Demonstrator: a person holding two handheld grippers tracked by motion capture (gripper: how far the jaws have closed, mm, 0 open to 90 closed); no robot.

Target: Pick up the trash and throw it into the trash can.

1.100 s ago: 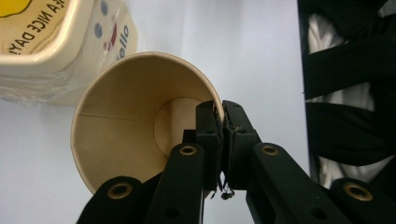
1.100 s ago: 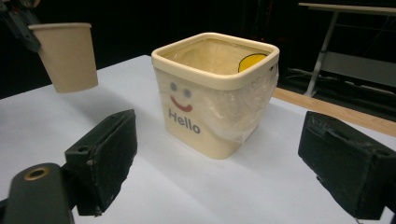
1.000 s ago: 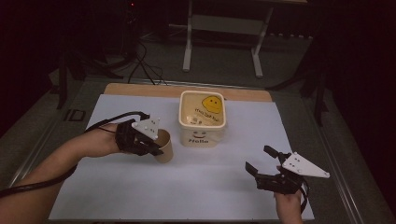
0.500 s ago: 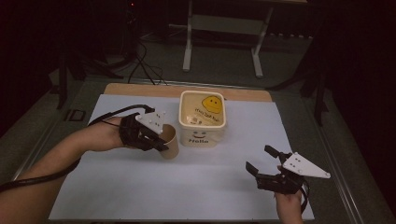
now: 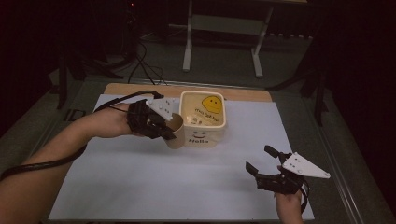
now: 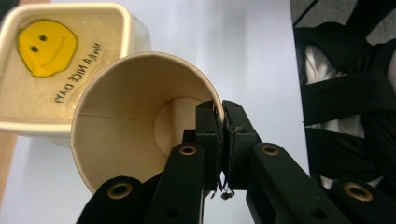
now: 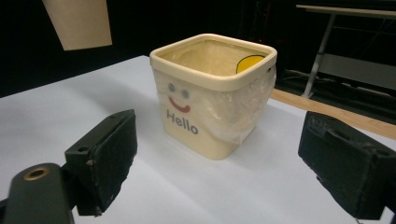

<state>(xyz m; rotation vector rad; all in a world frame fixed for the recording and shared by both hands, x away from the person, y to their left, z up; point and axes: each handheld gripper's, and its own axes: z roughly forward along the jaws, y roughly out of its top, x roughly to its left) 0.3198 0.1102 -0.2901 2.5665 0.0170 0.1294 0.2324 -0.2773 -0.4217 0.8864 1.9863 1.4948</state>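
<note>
The left gripper (image 5: pixel 164 130) holds a brown paper cup (image 5: pixel 175 132) by its rim: in the left gripper view its fingers (image 6: pixel 212 135) are closed tight on the cup wall (image 6: pixel 121 140), one finger inside & one outside. The cup is lifted off the counter (image 5: pixel 140 186) and tilted, its open mouth facing the camera on that gripper. It hangs just beside the left side of a cream square container (image 5: pixel 203 119) w/ a yellow smiley in the bottom and "Hello" on the front; touching or not, I cannot tell. The right gripper (image 5: pixel 261 163) rests low near the front right of the counter, well apart from the cup. Its fingers (image 7: pixel 105 158) stand wide open w/ nothing between them, pointing toward the container (image 7: pixel 210 93).
</note>
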